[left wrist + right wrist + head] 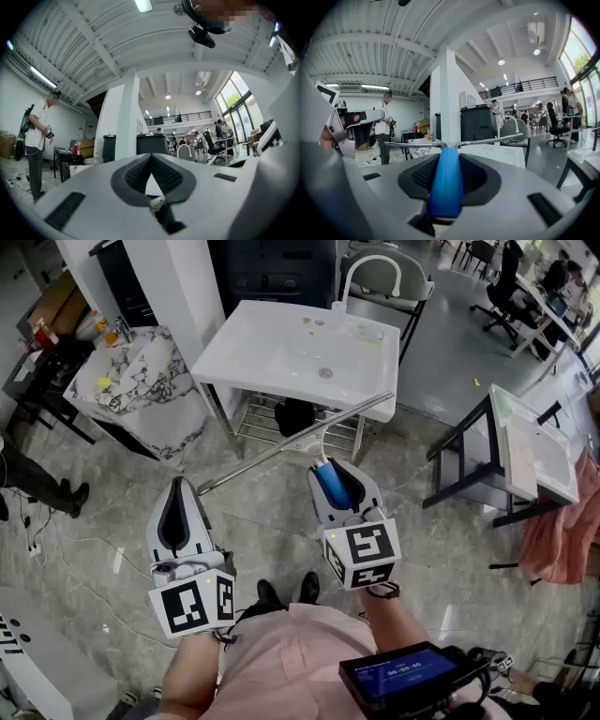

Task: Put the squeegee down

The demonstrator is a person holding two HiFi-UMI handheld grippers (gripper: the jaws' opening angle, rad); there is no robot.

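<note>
Two tongs, one load. Right tongs (330, 472) pinch squeegee (281, 450) by blue handle (446, 187), pads pressed on both its sides. Grip sits on handle, so long metal blade sticks out in front, crosswise, free of tongs. Squeegee is in air above floor (272, 531), just before white sink (234, 362), touching nothing else. Left tongs (179, 486) pressed together, nothing between, held aside, probably to leave way clear. Judgement: putting down not yet done; sink top looks the nearest flat place.
</note>
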